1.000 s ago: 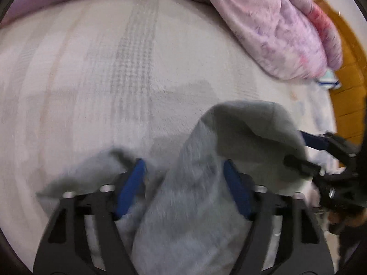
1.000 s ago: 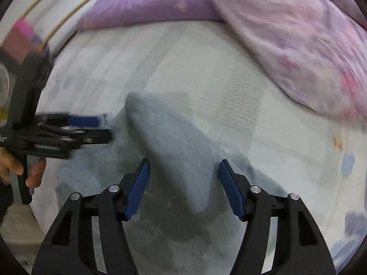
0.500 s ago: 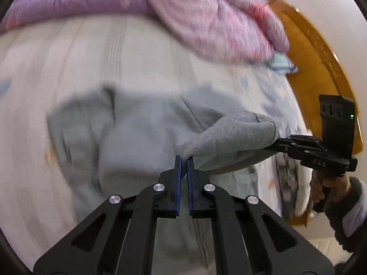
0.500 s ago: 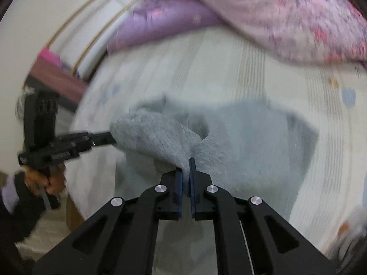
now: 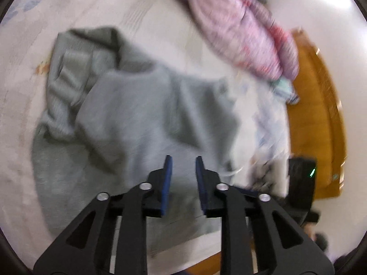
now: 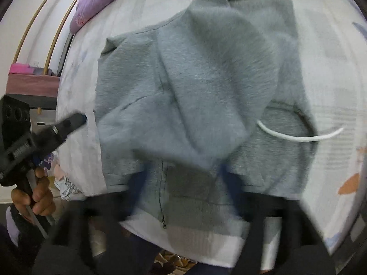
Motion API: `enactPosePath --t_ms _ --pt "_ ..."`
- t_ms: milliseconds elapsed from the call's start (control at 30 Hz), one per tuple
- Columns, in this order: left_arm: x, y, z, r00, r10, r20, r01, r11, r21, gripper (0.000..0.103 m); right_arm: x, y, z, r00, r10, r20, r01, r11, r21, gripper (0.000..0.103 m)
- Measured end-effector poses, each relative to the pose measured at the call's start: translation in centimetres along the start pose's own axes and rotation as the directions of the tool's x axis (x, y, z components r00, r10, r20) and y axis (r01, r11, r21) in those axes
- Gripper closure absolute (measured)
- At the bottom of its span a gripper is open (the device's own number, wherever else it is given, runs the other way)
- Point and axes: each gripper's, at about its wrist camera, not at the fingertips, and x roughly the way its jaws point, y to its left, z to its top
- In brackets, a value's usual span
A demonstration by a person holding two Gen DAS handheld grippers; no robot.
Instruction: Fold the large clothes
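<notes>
A grey zip hoodie lies on the white bed sheet with a flap folded over its body. In the right wrist view the hoodie shows its zipper and a white drawstring. My left gripper hovers over the hoodie's near part; its jaws are opening, a small gap between the blue pads, no cloth pinched. My right gripper, blurred, is opening wide above the hem, its pads off the cloth. The left gripper also shows beside the bed edge.
A pink quilt is heaped at the far side of the bed, with a purple pillow beyond. Orange wooden boards run along the right. A hand holds the left tool. A dark red box stands left of the bed.
Half a second ago both grippers were shut on the lifted grey cloth. Now both have let go, the flap rests on the hoodie, and both have drawn back toward the bed's near edge.
</notes>
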Motion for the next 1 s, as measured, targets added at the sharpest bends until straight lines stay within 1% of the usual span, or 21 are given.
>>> enactPosePath --t_ms 67,100,133,167,200,233,267,300,333,367,433,500,567,633,733,767,800,833,867,933,1000 --pt "-0.3 -1.1 0.5 0.998 -0.051 0.026 0.052 0.998 -0.021 0.068 -1.5 0.6 0.1 0.998 0.056 0.027 -0.056 0.998 0.016 0.03" --pt "-0.2 -1.3 0.8 0.998 -0.051 0.023 0.052 0.998 -0.021 0.065 -1.8 0.5 0.2 0.995 0.085 0.053 -0.088 0.995 0.045 0.031" --pt "0.5 -1.6 0.8 0.999 -0.031 0.01 0.032 0.999 -0.012 0.065 -2.1 0.4 0.6 0.989 0.12 0.082 -0.126 0.989 0.074 0.037" --pt "1.9 -1.8 0.8 1.0 0.022 -0.017 -0.022 1.0 0.005 0.065 -2.1 0.5 1.0 0.987 0.12 0.111 -0.13 0.987 0.09 0.043" --pt "3.4 -1.6 0.7 0.998 0.04 -0.038 -0.04 0.999 0.015 0.065 -1.2 0.6 1.7 0.987 0.097 0.125 -0.11 0.988 0.105 0.057" --pt "4.2 -0.9 0.3 0.997 0.048 -0.06 -0.047 0.999 0.02 0.065 -0.2 0.6 2.2 0.99 0.085 0.116 -0.098 0.989 0.108 0.079" --pt "6.2 -0.2 -0.3 0.987 0.116 -0.115 -0.115 0.993 0.018 0.065 1.2 0.5 2.7 0.992 0.059 0.113 -0.073 0.99 0.121 0.088" --pt "7.7 0.6 -1.0 0.97 0.168 -0.175 -0.169 0.986 0.013 0.065 3.0 0.5 3.0 0.996 0.036 0.088 -0.047 0.991 0.124 0.096" --pt "8.4 1.5 -1.6 0.963 0.175 -0.204 -0.177 0.984 0.01 0.065 4.3 0.5 2.9 0.998 0.024 0.053 -0.03 0.993 0.116 0.097" --pt "9.4 2.1 -2.6 0.952 0.21 -0.223 -0.211 0.977 0.019 0.065 6.1 0.5 2.7 1.0 -0.002 0.012 0.001 0.994 0.111 0.098" --pt "11.0 3.3 -3.7 0.922 0.265 -0.281 -0.271 0.962 0.016 0.065 9.3 -0.3 1.9 0.996 -0.045 -0.078 0.055 0.989 0.135 0.099" --pt "12.0 4.6 -4.6 0.917 0.267 -0.296 -0.28 0.96 -0.002 0.066 11.4 -1.6 0.5 0.99 -0.078 -0.117 0.096 0.983 0.159 0.103" --pt "12.2 4.3 -4.5 0.915 0.272 -0.298 -0.278 0.96 0.024 0.066 11.6 -2.6 0.1 0.995 -0.025 -0.099 0.046 0.974 0.222 0.103" --pt "11.9 3.9 -3.8 0.915 0.251 -0.316 -0.26 0.965 0.013 0.066 11.3 -2.5 0.7 0.992 -0.009 -0.124 0.037 0.974 0.225 0.103" --pt "9.4 3.2 -1.6 0.943 0.128 -0.307 -0.153 0.986 -0.059 0.065 8.5 -1.5 3.0 0.994 0.029 -0.103 -0.003 0.969 0.245 0.09" --pt "8.5 2.9 -0.8 0.952 0.094 -0.292 -0.12 0.99 -0.073 0.063 6.9 -1.1 4.1 0.997 0.045 -0.07 -0.026 0.967 0.255 0.086" --pt "6.7 2.5 0.9 0.968 0.048 -0.247 -0.076 0.992 -0.104 0.05 5.0 -0.8 5.4 0.999 0.053 -0.013 -0.048 0.964 0.261 0.072" --pt "5.6 2.4 2.2 0.978 0.03 -0.207 -0.056 0.991 -0.124 0.037 3.5 -0.5 6.8 0.998 0.049 0.035 -0.056 0.965 0.256 0.056" --pt "4.7 2.4 3.4 0.985 0.017 -0.169 -0.041 0.989 -0.139 0.033 2.5 -0.3 7.9 0.997 0.039 0.068 -0.055 0.965 0.257 0.053" --pt "2.8 2.4 7.0 0.997 -0.017 -0.079 0.004 0.986 -0.167 0.031 0.6 -0.3 10.8 0.989 0.017 0.145 -0.057 0.959 0.278 0.05" --pt "2.0 2.9 9.7 0.999 0.028 -0.021 -0.032 0.983 -0.183 0.024 0.0 -0.9 14.1 0.981 -0.013 0.191 -0.048 0.948 0.314 0.039"
